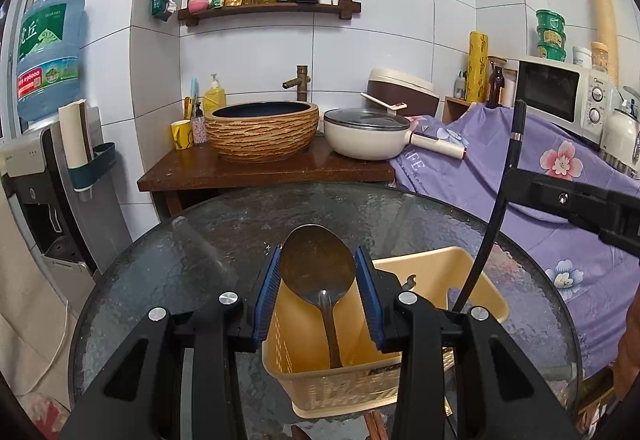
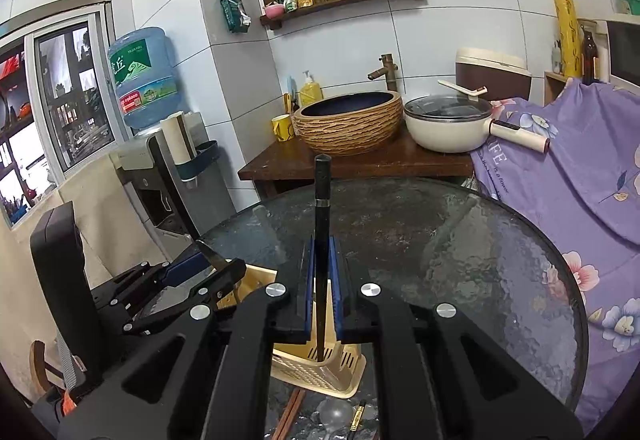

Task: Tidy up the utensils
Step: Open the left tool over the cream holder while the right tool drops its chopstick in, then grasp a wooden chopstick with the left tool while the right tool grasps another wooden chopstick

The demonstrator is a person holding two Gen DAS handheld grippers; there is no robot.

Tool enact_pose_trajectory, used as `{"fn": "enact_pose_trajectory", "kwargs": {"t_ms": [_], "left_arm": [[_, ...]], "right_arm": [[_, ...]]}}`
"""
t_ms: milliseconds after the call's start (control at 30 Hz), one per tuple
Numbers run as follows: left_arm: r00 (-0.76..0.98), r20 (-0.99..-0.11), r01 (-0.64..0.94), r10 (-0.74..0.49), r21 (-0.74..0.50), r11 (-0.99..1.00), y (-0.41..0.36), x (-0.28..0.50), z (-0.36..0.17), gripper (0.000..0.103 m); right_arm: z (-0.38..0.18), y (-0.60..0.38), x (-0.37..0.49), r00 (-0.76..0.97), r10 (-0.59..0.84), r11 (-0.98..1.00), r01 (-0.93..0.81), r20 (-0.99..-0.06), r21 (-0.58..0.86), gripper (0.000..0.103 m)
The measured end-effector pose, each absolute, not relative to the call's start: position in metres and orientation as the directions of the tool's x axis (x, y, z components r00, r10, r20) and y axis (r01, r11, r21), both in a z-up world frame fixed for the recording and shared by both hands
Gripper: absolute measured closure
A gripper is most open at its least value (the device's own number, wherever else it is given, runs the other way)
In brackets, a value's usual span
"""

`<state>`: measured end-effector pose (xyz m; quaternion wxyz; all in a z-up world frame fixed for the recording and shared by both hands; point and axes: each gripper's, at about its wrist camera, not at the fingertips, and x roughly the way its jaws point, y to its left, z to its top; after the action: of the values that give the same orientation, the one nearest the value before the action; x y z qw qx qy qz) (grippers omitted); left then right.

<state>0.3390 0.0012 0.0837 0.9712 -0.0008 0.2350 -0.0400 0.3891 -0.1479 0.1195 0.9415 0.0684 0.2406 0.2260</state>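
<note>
A spoon (image 1: 318, 268) is gripped by the left gripper (image 1: 318, 294) jaws, black chopsticks (image 2: 322, 240) by the right gripper (image 2: 322, 290) jaws, above the utensil basket (image 1: 472, 280).

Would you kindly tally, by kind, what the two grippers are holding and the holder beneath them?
Metal spoon: 1, in the left gripper
Black chopsticks: 1 bundle, in the right gripper; I cannot tell how many sticks
Yellow holder: 1
Total: 3
</note>
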Motion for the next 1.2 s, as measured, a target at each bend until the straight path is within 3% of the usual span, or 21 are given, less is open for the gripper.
{"fn": "enact_pose_trajectory", "kwargs": {"t_ms": [167,233,267,300,367,433,567,800,1200], "left_arm": [[0.887,-0.456,0.082,-0.079,-0.013,0.997,0.001,0.339,0.081,0.064],[0.890,-0.450,0.083,-0.073,0.002,0.997,0.001,0.338,0.081,0.049],[0.895,-0.441,0.078,-0.063,0.014,0.997,0.000,0.336,0.081,0.036],[0.904,-0.424,0.070,-0.052,0.025,0.997,0.000,0.332,0.082,0.031],[0.912,-0.407,0.070,-0.056,0.021,0.997,0.003,0.325,0.083,0.027],[0.915,-0.400,0.068,-0.057,0.015,0.998,0.005,0.319,0.085,0.021],[0.923,-0.383,0.034,-0.029,0.005,0.999,0.015,0.301,0.084,0.008],[0.898,-0.440,-0.010,0.010,0.002,1.000,0.033,0.266,0.064,0.006],[0.790,-0.611,-0.084,0.051,-0.026,0.996,0.057,0.236,-0.002,0.006]], "right_arm": [[0.118,-0.150,0.390,0.786,0.455,0.890,-0.385,-0.419,0.244,0.095],[0.117,-0.151,0.391,0.793,0.446,0.894,-0.374,-0.416,0.245,0.095],[0.117,-0.151,0.391,0.794,0.442,0.896,-0.372,-0.416,0.243,0.095],[0.116,-0.152,0.392,0.794,0.440,0.897,-0.370,-0.420,0.241,0.094],[0.114,-0.152,0.390,0.796,0.436,0.899,-0.367,-0.420,0.237,0.082],[0.114,-0.155,0.385,0.807,0.436,0.899,-0.368,-0.399,0.237,0.050],[0.115,-0.159,0.367,0.836,0.412,0.910,-0.362,-0.362,0.201,0.048],[0.094,-0.173,0.335,0.843,0.370,0.929,-0.329,-0.391,0.171,0.046],[-0.015,-0.200,0.318,0.717,0.250,0.968,-0.190,-0.651,0.162,0.046]]}}
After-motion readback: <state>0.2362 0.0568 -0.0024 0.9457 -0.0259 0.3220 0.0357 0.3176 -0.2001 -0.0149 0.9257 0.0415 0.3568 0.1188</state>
